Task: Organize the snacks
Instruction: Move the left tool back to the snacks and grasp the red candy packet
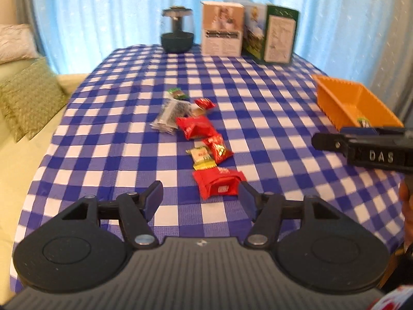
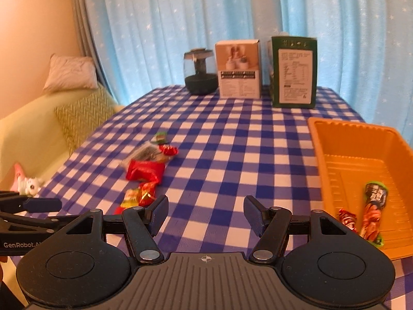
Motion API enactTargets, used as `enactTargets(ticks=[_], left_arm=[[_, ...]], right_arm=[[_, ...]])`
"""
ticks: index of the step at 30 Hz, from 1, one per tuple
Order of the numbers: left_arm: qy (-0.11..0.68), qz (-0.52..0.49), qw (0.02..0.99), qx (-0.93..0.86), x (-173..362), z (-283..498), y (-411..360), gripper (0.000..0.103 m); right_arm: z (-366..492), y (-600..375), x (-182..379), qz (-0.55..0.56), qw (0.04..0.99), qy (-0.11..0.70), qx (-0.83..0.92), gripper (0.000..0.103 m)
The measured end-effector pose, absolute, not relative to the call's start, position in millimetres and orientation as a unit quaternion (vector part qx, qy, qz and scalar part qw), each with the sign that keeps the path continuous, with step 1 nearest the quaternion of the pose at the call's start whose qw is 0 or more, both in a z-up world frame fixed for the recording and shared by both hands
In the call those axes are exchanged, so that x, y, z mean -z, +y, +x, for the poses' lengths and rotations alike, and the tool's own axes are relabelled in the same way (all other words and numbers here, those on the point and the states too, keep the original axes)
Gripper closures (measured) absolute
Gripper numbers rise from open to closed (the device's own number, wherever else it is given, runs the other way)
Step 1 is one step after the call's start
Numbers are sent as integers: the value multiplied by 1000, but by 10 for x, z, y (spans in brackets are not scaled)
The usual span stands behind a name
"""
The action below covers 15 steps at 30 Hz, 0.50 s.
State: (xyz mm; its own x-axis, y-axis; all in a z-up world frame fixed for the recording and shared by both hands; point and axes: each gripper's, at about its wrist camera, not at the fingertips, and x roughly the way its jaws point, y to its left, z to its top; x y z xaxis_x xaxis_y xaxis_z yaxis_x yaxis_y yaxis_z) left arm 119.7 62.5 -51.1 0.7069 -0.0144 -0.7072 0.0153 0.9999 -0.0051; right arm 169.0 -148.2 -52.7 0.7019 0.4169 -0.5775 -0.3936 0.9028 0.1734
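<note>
Nearest the left wrist camera, the left hand-held gripper [image 1: 200, 196] hovers with its jaws spread wide and empty, a red snack packet [image 1: 219, 182] lying on the checkered counter [image 1: 271, 118] just ahead between the fingertips. Beyond it a loose line of red, yellow and silver snacks [image 1: 196, 126] trails up the cloth. Likewise gaping and empty, the right hand-held gripper [image 2: 205, 213] sits beside the orange tray [image 2: 335, 139], which holds two wrapped snacks [image 2: 371, 211]. Farther back stand two boxes [image 2: 238, 68] and a dark jar [image 2: 200, 71].

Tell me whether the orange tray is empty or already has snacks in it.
Not empty. The orange tray holds two wrapped snacks near its front: a long brown-and-green one and a small red one.
</note>
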Motion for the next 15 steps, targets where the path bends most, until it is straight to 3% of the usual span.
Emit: enactTargets(ticks=[15], left_arm=[[388, 178, 888, 173, 876, 1712, 486, 43]], right_arm=[[1810, -1432, 718, 6, 913, 352, -206, 38]])
